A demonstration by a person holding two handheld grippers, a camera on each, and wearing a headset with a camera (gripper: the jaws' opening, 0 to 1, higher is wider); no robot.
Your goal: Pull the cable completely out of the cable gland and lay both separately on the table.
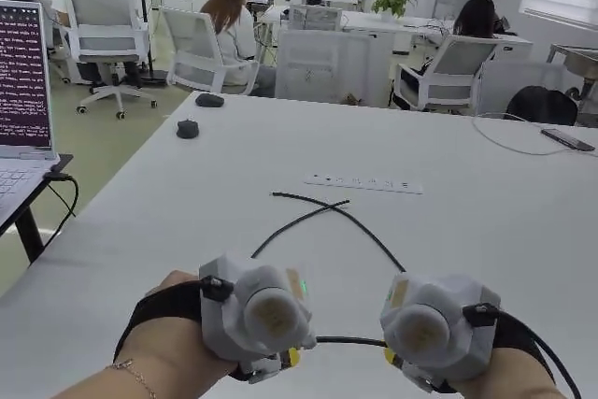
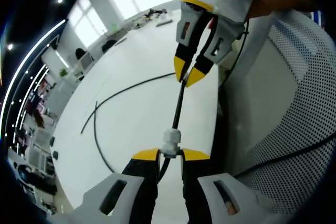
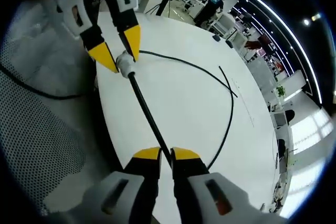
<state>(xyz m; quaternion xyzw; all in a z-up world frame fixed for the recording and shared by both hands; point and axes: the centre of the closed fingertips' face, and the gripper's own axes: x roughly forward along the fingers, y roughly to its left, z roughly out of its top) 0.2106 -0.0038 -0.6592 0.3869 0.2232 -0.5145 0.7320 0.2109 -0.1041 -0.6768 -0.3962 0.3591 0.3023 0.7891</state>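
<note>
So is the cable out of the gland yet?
Not out: the cable runs through the gland in the left gripper; right gripper grips it.

Left tool (image 2: pixel 170 155) clamped on small white plastic cable gland (image 2: pixel 171 141). Thin black cable (image 2: pixel 178 106) runs straight from it to right tool (image 2: pixel 190 74), pinched between yellow tips. Remaining cable loops across white bench (image 2: pixel 136 124). White mesh chair (image 2: pixel 294 103) alongside.

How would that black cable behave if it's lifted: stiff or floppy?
Probably floppy: the cable lies in loose curves on the table and looks straight only where stretched between left gripper and right gripper. Likely light, being thin. The white cable gland looks rounded, so it might roll once laid down.
</note>
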